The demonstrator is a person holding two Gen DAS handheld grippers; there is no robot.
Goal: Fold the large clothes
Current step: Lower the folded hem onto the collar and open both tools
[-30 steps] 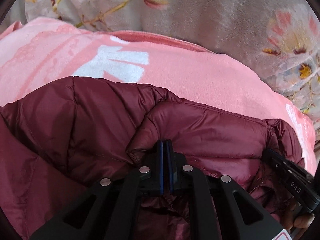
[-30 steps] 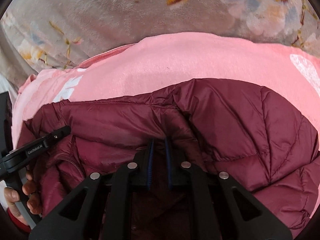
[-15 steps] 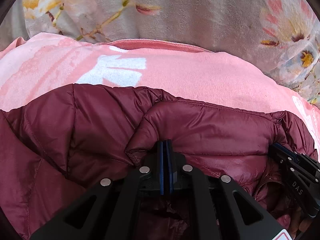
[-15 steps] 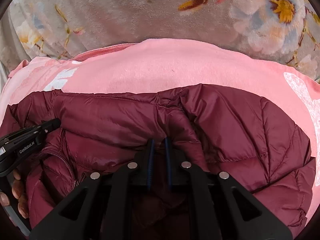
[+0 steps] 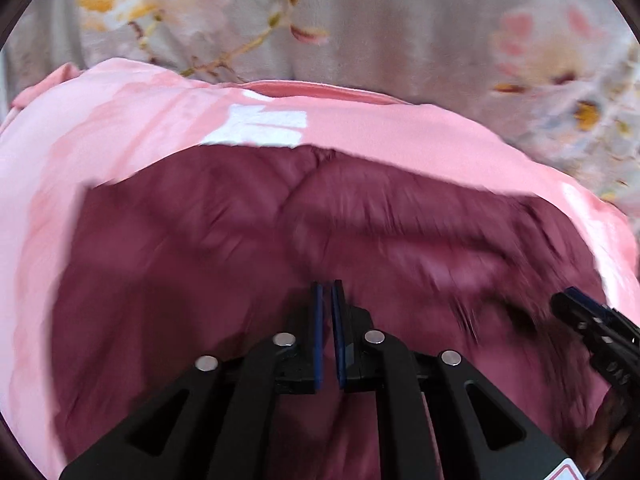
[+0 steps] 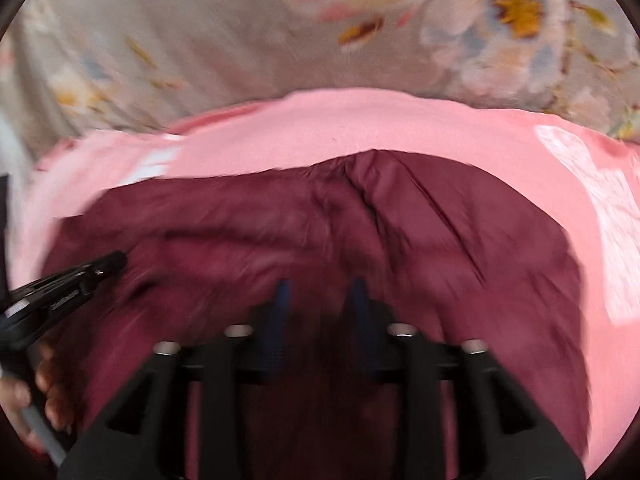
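Under both of your grippers lay the maroon puffer jacket (image 5: 224,264), spread on the pink blanket (image 5: 400,136), which itself rested on the grey floral bedcover (image 5: 400,32). The jacket's far edge ran roughly from side to side in both views, so its long axis seemed to go across, from one gripper to the other, and the body of the garment lay forward of and below both tools.

Your left gripper (image 5: 327,292) had its blue pads almost together, with only a thin gap between them. The picture was blurred, and I could not tell whether a fold of the fabric was caught in that gap or not. Your right gripper (image 6: 320,292) stood with its fingers clearly apart, released, and the jacket passed below them without being pinched. In the right wrist view the left gripper appeared at the left edge, with your hand (image 6: 44,384) behind it, just above the jacket's zipper side. In the left wrist view the right gripper (image 5: 592,320) showed at the right edge, over the same middle part of the garment.

Both tools were near the middle, neither one clearly closer. My judgement was that the next move depended on finding the near edge below the fingers.
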